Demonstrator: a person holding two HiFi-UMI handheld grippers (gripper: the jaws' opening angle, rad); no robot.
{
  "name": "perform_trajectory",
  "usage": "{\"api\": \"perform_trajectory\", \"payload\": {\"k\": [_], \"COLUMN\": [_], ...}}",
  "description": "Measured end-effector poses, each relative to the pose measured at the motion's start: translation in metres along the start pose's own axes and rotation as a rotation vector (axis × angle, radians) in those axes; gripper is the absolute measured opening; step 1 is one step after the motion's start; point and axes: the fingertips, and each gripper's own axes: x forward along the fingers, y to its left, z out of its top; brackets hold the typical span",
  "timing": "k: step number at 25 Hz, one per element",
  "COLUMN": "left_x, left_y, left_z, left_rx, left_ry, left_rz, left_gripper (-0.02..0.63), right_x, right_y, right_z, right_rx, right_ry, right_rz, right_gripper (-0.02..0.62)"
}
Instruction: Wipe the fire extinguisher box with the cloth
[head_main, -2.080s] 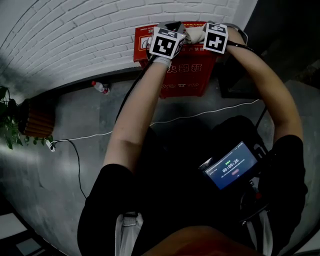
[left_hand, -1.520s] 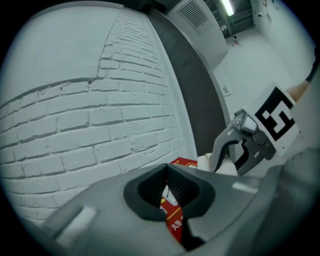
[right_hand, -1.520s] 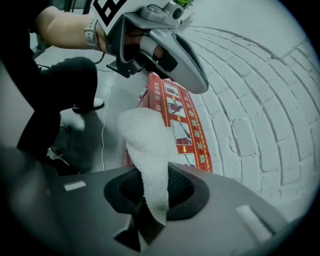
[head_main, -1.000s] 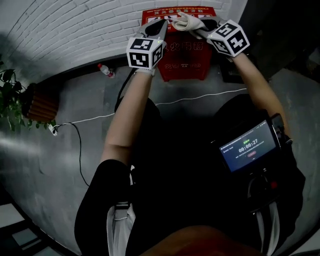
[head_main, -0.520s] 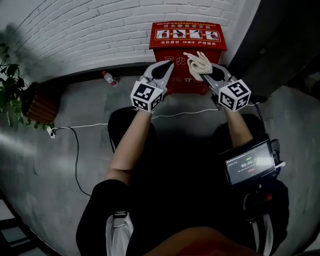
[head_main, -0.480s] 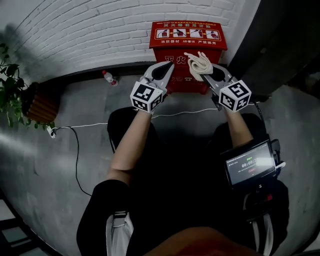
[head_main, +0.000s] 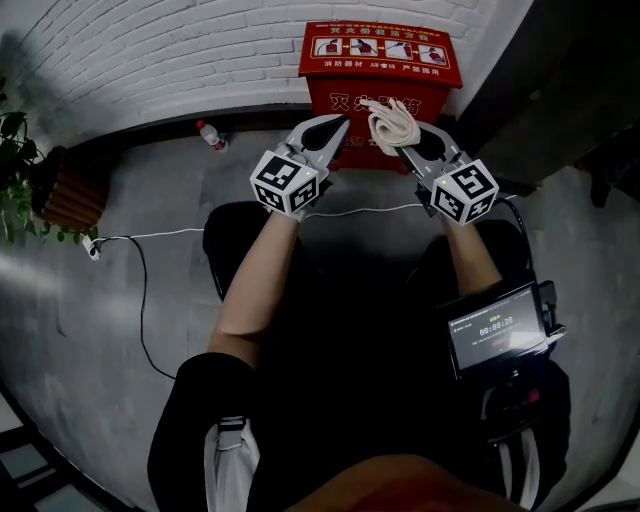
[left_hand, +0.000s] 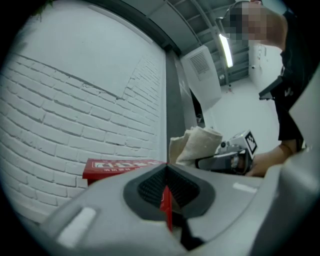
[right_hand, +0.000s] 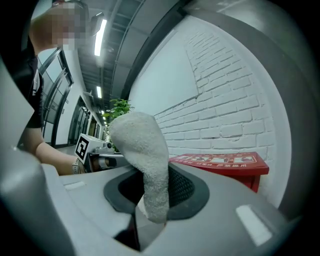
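A red fire extinguisher box (head_main: 377, 66) stands on the floor against the white brick wall; it also shows as the red box (left_hand: 122, 165) and the red box (right_hand: 225, 161) in the two gripper views. My right gripper (head_main: 402, 146) is shut on a folded cream cloth (head_main: 388, 122), the cloth (right_hand: 145, 155) sticking up from its jaws. My left gripper (head_main: 340, 122) is shut with nothing in it. Both grippers are held in the air in front of the box, apart from it. From the left gripper view the cloth (left_hand: 195, 145) and right gripper show to the right.
A plastic bottle (head_main: 209, 135) lies at the wall's foot left of the box. A white cable (head_main: 170, 235) runs across the grey floor. A potted plant (head_main: 15, 190) and a wooden planter (head_main: 70, 195) sit at far left. A phone-like screen (head_main: 495, 337) hangs at my right side.
Both grippers have drawn back from the top of the box toward my body, the cloth still in the right one. The box now stands farther ahead.
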Motion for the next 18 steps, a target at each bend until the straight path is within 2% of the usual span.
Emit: {"api": "perform_trajectory", "payload": {"k": [9, 18], "left_x": [0.0013, -0.0002], "left_y": [-0.0064, -0.0086], "left_z": [0.0059, 0.0041], "left_rx": [-0.042, -0.041], "left_ry": [-0.013, -0.013], "left_rz": [-0.017, -0.019], "left_gripper": [0.002, 0.002], "right_x": [-0.003, -0.0031], "right_y": [0.0024, 0.0064], "right_z": [0.0081, 0.0093], "right_rx": [0.01, -0.002], "right_ry": [-0.001, 0.0], "right_rz": [-0.009, -0.005], "right_gripper": [0.095, 0.096]}}
